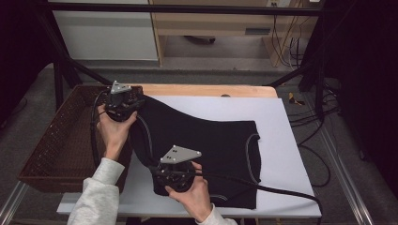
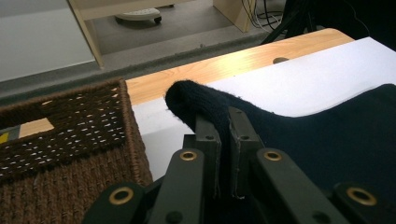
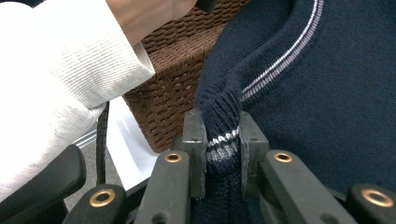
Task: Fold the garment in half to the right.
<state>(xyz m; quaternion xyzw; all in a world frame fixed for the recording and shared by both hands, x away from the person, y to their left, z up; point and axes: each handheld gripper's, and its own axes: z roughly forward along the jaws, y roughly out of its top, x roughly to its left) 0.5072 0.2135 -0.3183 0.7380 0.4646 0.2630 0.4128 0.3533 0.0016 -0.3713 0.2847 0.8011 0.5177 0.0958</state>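
Note:
A dark navy knitted sweater [image 1: 211, 140] with a pale stripe along its trim lies spread on a white sheet [image 1: 281, 140] over the wooden table. My left gripper [image 1: 123, 101] is at the sweater's far left corner, beside the basket, shut on a fold of the dark knit [image 2: 196, 95]. My right gripper [image 1: 176, 174] sits at the near left edge, shut on the striped ribbed trim [image 3: 223, 140]. In the right gripper view the sweater [image 3: 327, 93] covers the right half, and a white sleeve [image 3: 56, 84] crosses the left.
A brown woven basket [image 1: 61, 140] stands at the table's left edge, close against the sweater; its rim shows in the left gripper view [image 2: 70, 140]. Bare wood [image 1: 206, 90] runs along the far edge. Cables [image 1: 309, 117] lie on the floor to the right.

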